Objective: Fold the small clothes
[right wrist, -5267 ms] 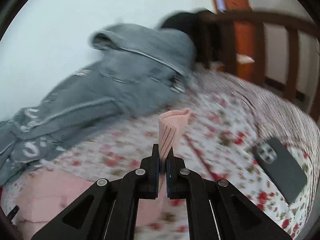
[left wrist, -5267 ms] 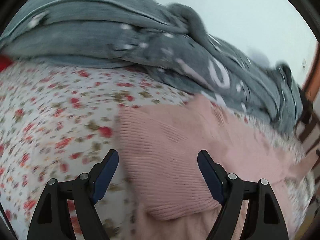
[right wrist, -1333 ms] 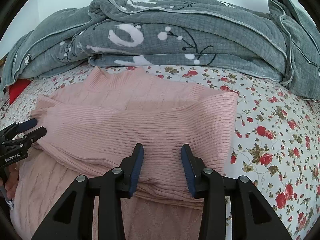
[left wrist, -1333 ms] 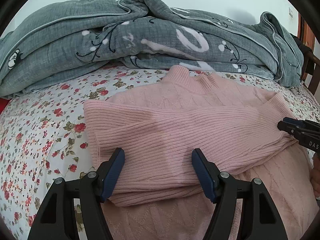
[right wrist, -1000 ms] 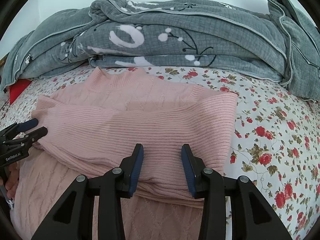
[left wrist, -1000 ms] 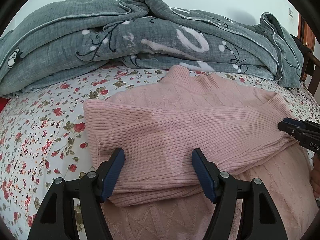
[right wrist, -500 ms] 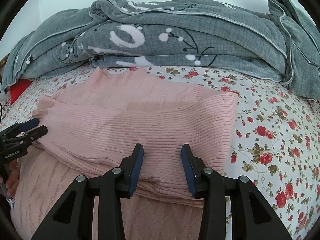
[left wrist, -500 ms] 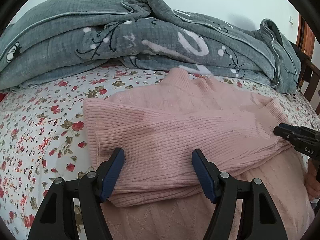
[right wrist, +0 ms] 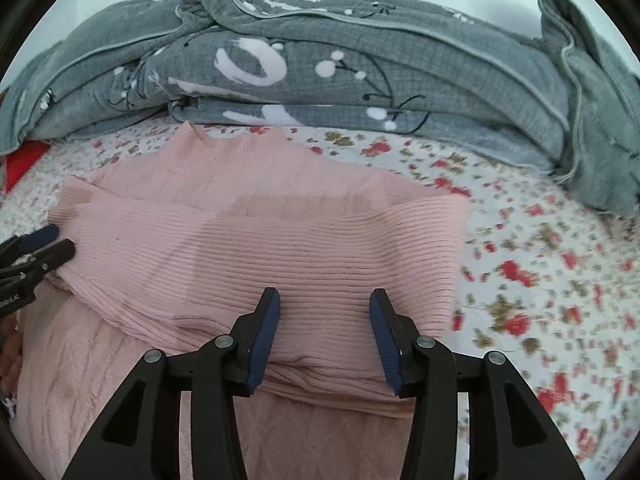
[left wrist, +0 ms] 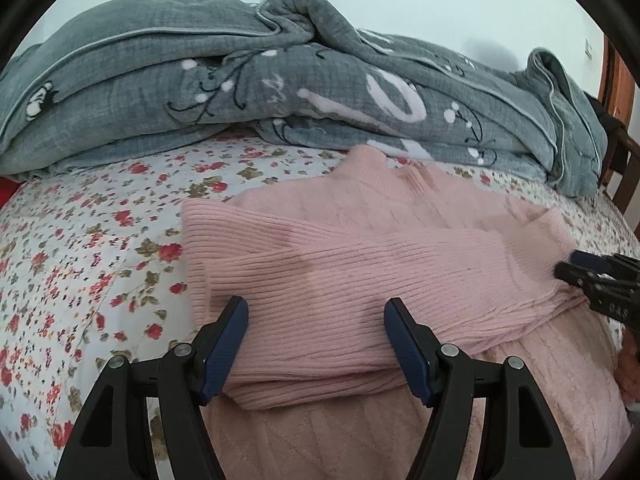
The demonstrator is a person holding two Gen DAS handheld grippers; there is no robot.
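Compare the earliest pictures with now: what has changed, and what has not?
The right gripper, then shut on a sweater cuff held up, has let go and is open. Both ribbed sleeves now lie folded across the sweater's chest. The left gripper stayed open; the grey blanket stayed behind.

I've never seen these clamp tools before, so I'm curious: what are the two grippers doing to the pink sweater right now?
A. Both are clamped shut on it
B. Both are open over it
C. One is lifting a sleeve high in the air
B: the left gripper and right gripper both have their jaws spread apart above the sweater, which lies flat with its sleeves folded across.
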